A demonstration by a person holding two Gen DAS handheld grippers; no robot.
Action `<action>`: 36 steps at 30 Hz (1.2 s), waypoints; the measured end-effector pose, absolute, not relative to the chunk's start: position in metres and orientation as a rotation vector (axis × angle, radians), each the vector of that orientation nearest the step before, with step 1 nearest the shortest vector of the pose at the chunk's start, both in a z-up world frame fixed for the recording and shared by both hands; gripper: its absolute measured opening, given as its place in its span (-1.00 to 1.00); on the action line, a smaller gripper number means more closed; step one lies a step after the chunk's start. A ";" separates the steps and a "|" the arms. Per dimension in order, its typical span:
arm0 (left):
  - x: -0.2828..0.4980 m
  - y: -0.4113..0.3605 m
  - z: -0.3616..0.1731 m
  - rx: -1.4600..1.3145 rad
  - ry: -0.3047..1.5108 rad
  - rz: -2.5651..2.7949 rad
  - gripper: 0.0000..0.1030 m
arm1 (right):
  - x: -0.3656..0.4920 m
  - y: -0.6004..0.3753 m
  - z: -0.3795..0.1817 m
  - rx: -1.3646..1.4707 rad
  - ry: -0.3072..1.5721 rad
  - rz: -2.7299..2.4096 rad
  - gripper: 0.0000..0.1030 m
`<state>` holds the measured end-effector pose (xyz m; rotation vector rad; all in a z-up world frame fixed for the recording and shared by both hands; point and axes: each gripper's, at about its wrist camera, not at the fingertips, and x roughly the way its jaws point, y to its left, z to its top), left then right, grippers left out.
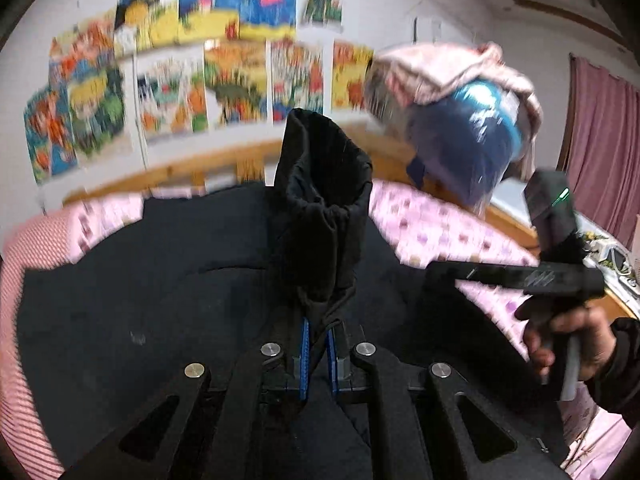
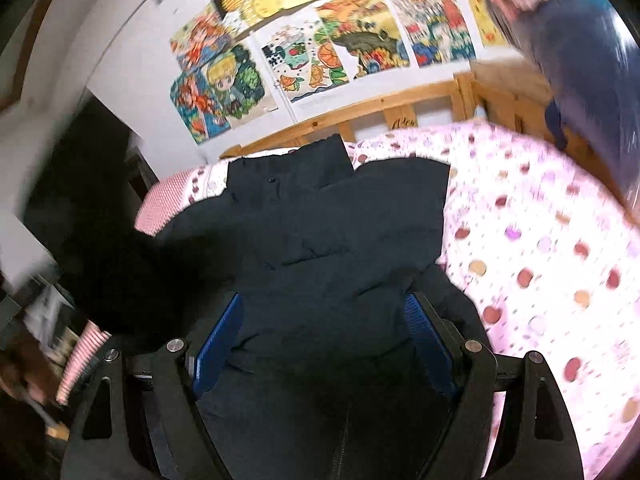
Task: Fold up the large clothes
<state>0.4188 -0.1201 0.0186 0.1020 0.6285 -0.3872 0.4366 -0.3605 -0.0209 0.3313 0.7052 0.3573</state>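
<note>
No brand, label or writing can be read anywhere; the drawings point(image 2: 304, 60) taped to the white far wall are bright cartoons, too blurred for any lettering. The left gripper point(image 1: 318, 344) has its blue pads point(image 1: 305, 354) squeezed nearly together on black fabric, pinching the end of a sleeve point(image 1: 324, 208) that stands upright from the jaws, its gathered cuff open at the top. The right gripper point(image 2: 322, 340) has its jaws spread wide, blue pads point(image 2: 424, 332) on either side, with nothing gripped; the coat lies beneath and between them, and whether the pads touch it cannot be told. In the left view this gripper appears at the right, held by a hand point(image 1: 568, 344) in a dark sleeve. The black padded coat point(image 2: 320, 240) lies spread on a bed point(image 2: 540, 248) with a pink sheet dotted with small coloured shapes, its collar toward the far wooden rail point(image 2: 380, 108). At far right, a blue bundle point(image 1: 472, 136) with pale pink cloth over it sits by the rail.
</note>
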 end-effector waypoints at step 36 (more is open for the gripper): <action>0.379 -0.110 0.002 0.089 0.764 -0.458 0.23 | 0.503 -0.323 -0.033 0.630 0.714 0.526 -0.91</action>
